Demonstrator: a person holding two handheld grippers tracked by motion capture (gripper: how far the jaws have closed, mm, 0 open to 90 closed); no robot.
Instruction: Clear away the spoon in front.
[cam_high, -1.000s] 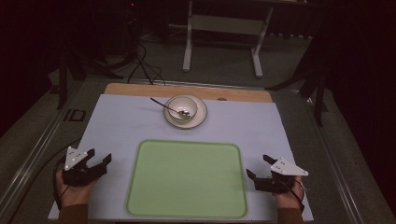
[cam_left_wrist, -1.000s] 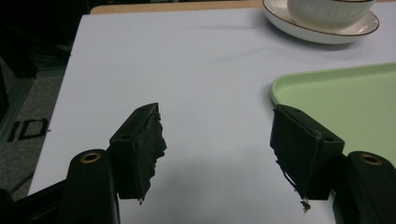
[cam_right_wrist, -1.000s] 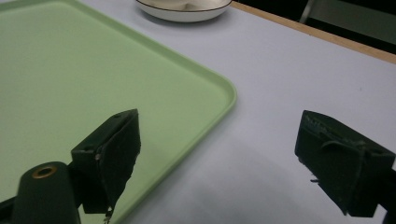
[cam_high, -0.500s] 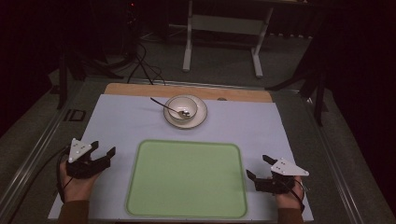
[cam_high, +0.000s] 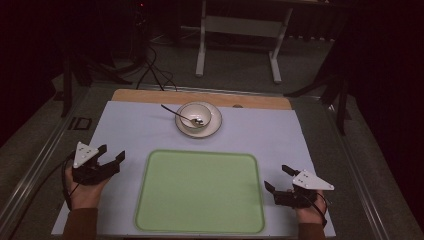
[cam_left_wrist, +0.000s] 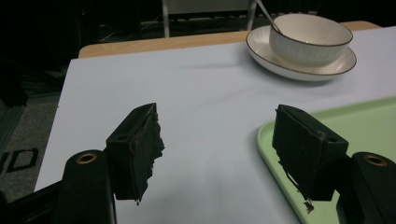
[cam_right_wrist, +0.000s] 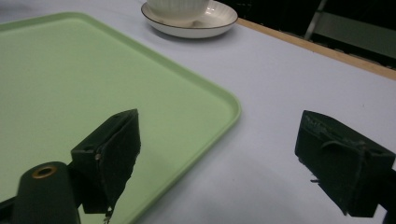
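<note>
High view overhead facing forward, gripper views low, close, sharing tray (cam_high: 200, 192)

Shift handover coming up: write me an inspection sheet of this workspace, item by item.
Surface: white mat over a wooden table, whose bare edge shows at the far side.
Job's things: green tray empty, near the front edge; bowl on a saucer behind it, spoon leaning in the bowl.
Clutter: nothing seen.
Grippers: left tongs open, holding nothing, left of the tray; right tongs open, holding nothing, right of the tray.
Cables: one trails from the left tongs; more lie on the floor beyond the table.
Surroundings: dark room, pale metal stand behind the table.
</note>
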